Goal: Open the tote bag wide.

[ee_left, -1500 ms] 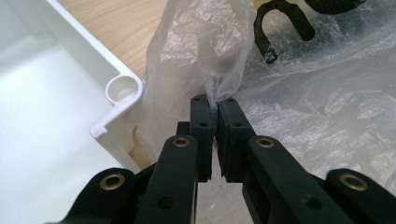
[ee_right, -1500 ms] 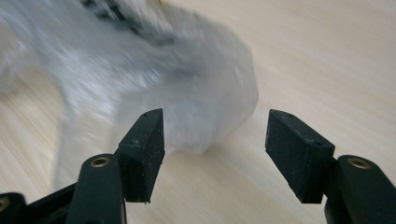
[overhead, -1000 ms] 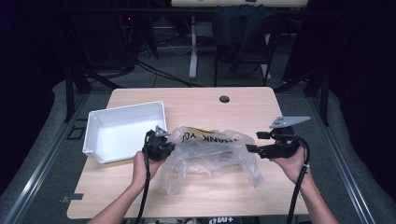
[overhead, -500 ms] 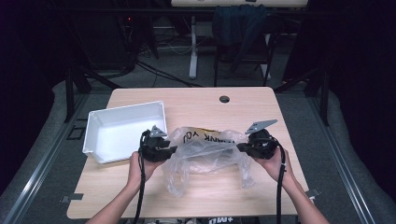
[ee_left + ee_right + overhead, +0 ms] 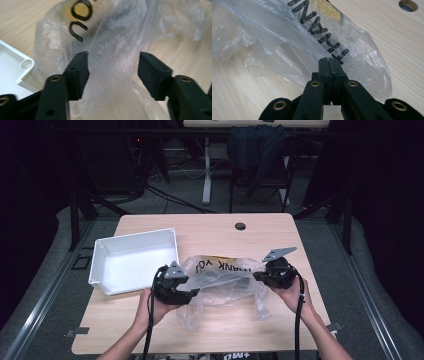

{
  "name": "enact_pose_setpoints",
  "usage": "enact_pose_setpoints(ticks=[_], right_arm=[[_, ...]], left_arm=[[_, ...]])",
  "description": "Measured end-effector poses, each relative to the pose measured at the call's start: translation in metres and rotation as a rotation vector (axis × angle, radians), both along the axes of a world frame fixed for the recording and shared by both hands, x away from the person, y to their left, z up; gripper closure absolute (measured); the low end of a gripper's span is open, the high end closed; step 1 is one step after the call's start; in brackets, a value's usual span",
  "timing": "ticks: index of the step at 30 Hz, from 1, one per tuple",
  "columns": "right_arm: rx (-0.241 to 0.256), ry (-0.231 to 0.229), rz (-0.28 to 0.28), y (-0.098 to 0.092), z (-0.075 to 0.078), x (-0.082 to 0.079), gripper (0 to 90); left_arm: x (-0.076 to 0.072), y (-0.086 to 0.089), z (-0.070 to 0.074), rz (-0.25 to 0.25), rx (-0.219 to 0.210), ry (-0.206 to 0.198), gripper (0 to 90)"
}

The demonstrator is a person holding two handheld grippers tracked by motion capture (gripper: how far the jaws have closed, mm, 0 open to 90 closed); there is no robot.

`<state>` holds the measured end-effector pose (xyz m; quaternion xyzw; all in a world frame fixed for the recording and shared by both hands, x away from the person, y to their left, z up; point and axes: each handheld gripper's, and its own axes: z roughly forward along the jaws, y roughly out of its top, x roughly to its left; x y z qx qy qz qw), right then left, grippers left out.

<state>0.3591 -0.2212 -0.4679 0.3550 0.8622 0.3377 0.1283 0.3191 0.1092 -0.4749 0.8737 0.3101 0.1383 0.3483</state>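
Right gripper [image 5: 329, 61]: jaws clamped together, pinching a fold of the clear plastic bag [image 5: 294, 37] just below the black "THANK" lettering. Grip looks solid; film bunches into the jaw line.

Left gripper [image 5: 112, 72]: jaws spread wide, a loose column of bag film [image 5: 110, 75] standing in the gap between them. Neither pad visibly bears on it, so nothing is grasped on that side yet.

From the high view: bag [image 5: 225, 280] lies crumpled on the wooden table [image 5: 280, 330], centre-front, stretched between left gripper [image 5: 192, 292] and right gripper [image 5: 256, 276]. White bin [image 5: 100, 270] sits just beside the bag's left end, behind the left hand [image 5: 150, 305]. There is something dark inside the bag, near the right hand [image 5: 290, 292]; can't tell what it is.

Progress, my read: roughly halfway into getting hold of it. One edge is secured; the second grasp is lined up but not closed. Left to do: close the left jaws on the film, then pull the two edges apart or lift. Can't tell if the mouth of the bag is what's being held.
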Motion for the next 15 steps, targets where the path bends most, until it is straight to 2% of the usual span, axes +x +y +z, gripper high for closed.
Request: enact_pose_setpoints(ticks=[3,5,6,9,12,15], right_arm=[[-0.01,-0.02,-0.006,0.001,0.002,-0.002,89.7],[-0.003,-0.027,-0.014,0.001,0.002,-0.001,89.7],[-0.018,-0.03,-0.015,0.001,0.002,0.001,89.7],[-0.038,-0.039,-0.023,0.004,0.0,0.004,89.8],[-0.061,-0.047,-0.035,0.005,-0.002,0.007,89.7],[-0.07,-0.055,-0.051,0.003,-0.002,0.012,89.6]], left_arm=[[-0.002,-0.002,-0.003,0.02,0.048,-0.04,61.3],[0.0,-0.002,-0.005,0.04,0.063,-0.067,66.8],[0.001,-0.002,-0.005,0.045,0.071,-0.077,69.4],[0.009,-0.004,-0.008,0.07,0.081,-0.097,72.5],[0.019,-0.005,-0.01,0.099,0.072,-0.096,74.0],[0.029,-0.008,-0.012,0.12,0.096,-0.103,74.3]])
